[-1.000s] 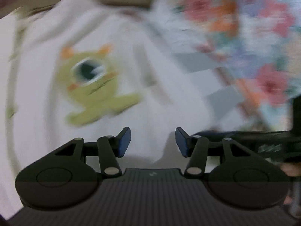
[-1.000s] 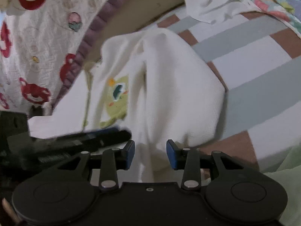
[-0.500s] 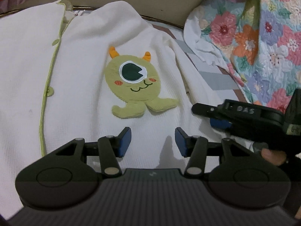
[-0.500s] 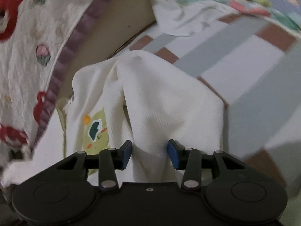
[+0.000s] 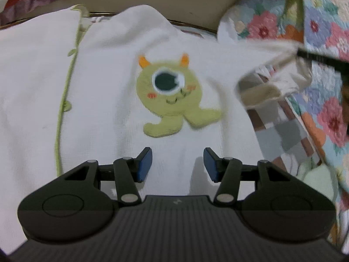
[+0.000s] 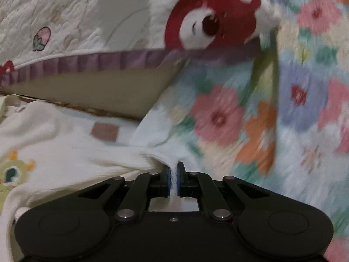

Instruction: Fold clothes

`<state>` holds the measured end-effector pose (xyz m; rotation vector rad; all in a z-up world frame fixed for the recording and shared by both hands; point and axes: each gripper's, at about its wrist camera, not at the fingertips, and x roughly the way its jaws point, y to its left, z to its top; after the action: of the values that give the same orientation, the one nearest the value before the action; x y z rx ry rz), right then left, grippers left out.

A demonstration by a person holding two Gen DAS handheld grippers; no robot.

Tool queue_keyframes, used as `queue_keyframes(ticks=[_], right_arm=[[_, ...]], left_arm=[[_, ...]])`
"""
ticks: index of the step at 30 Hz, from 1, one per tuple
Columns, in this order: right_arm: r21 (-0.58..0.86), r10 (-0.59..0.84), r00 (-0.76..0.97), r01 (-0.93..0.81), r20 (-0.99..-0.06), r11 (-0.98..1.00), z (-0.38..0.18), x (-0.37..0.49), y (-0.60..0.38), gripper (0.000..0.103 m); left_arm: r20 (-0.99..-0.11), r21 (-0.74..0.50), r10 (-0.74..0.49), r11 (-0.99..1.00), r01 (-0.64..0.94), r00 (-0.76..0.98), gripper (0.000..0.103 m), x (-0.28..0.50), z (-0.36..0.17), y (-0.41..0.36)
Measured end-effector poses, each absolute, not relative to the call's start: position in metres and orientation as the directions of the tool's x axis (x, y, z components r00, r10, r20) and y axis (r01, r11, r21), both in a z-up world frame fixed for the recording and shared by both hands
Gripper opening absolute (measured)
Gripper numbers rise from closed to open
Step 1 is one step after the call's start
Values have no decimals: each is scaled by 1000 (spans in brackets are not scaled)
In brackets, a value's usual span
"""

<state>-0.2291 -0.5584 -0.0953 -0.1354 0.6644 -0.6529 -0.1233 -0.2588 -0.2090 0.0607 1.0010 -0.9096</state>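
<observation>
The white waffle-knit child's top with green piping (image 5: 104, 100) lies spread on the bed with the striped sheet (image 5: 281, 135), its green one-eyed monster patch (image 5: 172, 96) facing up. The right gripper (image 6: 173, 180) has its fingers clamped on a pinch of the top's side edge, lifted towards the floral quilt (image 6: 283, 109). The left gripper (image 5: 177, 163) hovers above the hem below the patch, fingers apart and holding nothing.

Judgement: the side fold is in hand. Carry the pinched edge across the patch in one level sweep, cloth taut, while the left gripper pins the body.

Half a second earlier the right fingers stood apart astride the cloth; they have just been closing and the edge now hangs raised.
</observation>
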Motion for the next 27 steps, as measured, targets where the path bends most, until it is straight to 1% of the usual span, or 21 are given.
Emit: queue_keyframes(ticks=[3,5,6,9,10,12,13,14,15,16,17,19,21,22,24,26,27], right_arm=[[-453,-669,582,494,-461,742,-98,-223,-556,5],[-486,-687,572,488,-449,725,-105,-216,-553,6],[-461,-676,572,495,-465,736,-108,-214,-553,6],[-308,-601,608,523,-519,795,-101,-213,-552,6],[-280,-587,621,526,-519,803,-97,-214,-547,6],[-277,-567,641,502,-517,820,-94,-221,-534,6],[-267,-548,650,486,-526,832,-94,-224,-528,11],[-227,-504,654,464,-563,856,-100,-228,-528,11],[-181,-472,657,462,-588,868,-110,-235,-531,14],[-137,-448,660,467,-603,873,-120,-243,-533,24],[-107,-452,662,494,-598,863,-129,-253,-534,26],[-82,-476,633,547,-610,833,-148,-271,-533,42],[-73,-500,594,597,-630,799,-164,-286,-528,47],[-45,-495,581,618,-646,785,-171,-292,-528,55],[30,-454,572,642,-683,766,-180,-299,-533,61],[99,-423,565,673,-708,733,-188,-300,-542,62],[160,-394,576,685,-716,711,-191,-298,-549,63]], left_arm=[[-740,-343,-637,633,694,215,51,-125,-210,-260],[-721,-361,-660,618,698,212,52,-124,-209,-259],[-707,-371,-677,600,708,203,52,-122,-207,-259],[-668,-376,-721,542,751,186,53,-112,-195,-265],[-657,-372,-730,531,761,188,54,-107,-191,-268],[-646,-370,-740,519,770,189,55,-97,-184,-272],[-646,-367,-739,520,771,191,55,-93,-183,-275],[-649,-364,-736,524,770,194,55,-91,-183,-278],[-650,-364,-734,529,766,197,55,-90,-185,-280],[-650,-371,-734,532,761,196,55,-90,-187,-281],[-649,-383,-736,534,754,192,55,-91,-190,-281],[-647,-402,-741,534,744,182,55,-94,-195,-278],[-648,-409,-741,534,740,177,55,-97,-199,-274],[-647,-413,-742,535,737,176,55,-97,-201,-273],[-652,-426,-740,538,728,165,55,-97,-205,-272],[-648,-431,-744,532,729,160,55,-98,-205,-274],[-643,-436,-750,527,730,158,55,-98,-205,-276]])
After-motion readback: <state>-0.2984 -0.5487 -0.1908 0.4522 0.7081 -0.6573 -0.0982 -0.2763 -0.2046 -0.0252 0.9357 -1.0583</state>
